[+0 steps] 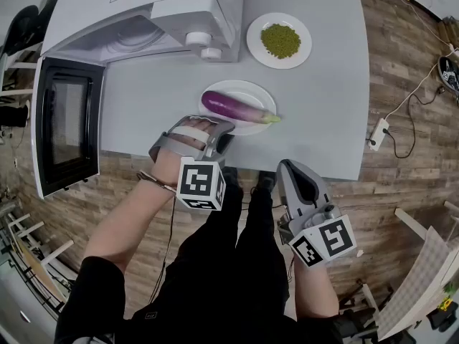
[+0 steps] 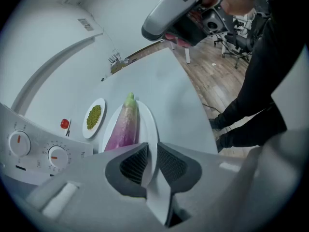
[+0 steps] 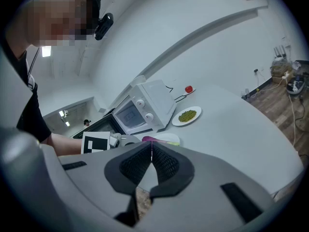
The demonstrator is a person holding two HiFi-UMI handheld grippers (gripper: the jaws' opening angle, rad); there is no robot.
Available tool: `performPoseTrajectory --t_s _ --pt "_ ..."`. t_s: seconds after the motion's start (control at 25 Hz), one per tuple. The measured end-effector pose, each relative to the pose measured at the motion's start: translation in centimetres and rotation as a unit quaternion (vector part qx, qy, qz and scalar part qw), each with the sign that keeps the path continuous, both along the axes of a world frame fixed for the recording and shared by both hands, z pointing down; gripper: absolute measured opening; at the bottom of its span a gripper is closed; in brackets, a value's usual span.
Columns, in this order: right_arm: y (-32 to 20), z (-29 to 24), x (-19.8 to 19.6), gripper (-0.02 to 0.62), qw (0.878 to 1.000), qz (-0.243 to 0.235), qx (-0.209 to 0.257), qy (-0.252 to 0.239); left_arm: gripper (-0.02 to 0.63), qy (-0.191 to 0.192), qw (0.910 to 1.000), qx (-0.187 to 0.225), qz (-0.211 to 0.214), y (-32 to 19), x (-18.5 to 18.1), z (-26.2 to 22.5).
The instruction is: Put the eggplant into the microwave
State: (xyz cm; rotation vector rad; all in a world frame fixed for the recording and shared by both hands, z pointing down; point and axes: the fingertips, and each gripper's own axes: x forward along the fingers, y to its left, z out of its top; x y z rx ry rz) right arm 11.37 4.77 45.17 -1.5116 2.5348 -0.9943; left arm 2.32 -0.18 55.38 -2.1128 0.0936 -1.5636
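**Left fingers closed on the plate's rim, eggplant just beyond them**

The right gripper (image 1: 289, 169) is nearest the person, short of the near edge of the surface (image 1: 158, 92). Its fingers (image 3: 133, 166) are pressed together with nothing between them.

The left gripper (image 1: 224, 142) tips down over that edge. Its fingers (image 2: 133, 163) stand narrow and are closed on the near rim of a white plate (image 1: 244, 89).

Just beyond those fingers, the eggplant (image 1: 233, 107) lies lengthwise across the plate. It is purple and glossy, and its green stem end points to the fingers' right in the head view.

Farther on and to the right of the left fingers is a second plate (image 1: 256, 38), well apart from the first. It holds a small heap of green grains (image 1: 280, 40).

Farthest, beyond and to the left of the left fingers, stands the white microwave (image 1: 143, 13), with two knobs on its front. Its door (image 1: 64, 127) is swung wide open and hangs out past the surface's left edge. The eggplant is still outside it.
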Motion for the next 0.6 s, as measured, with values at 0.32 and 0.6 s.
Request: performPoseTrajectory --t_s 0.32,0.6 --pt "0.26 0.09 -0.13 0.017 1.0 -0.004 -0.003 -0.001 0.055 0.012 0.9992 0.038 0.004 0.21 -0.12 -0.16" --pt "0.28 0.33 -0.42 0.017 1.0 -0.011 -0.004 0.001 0.049 0.038 0.9975 0.06 0.0 0.29 0.01 -0.54"
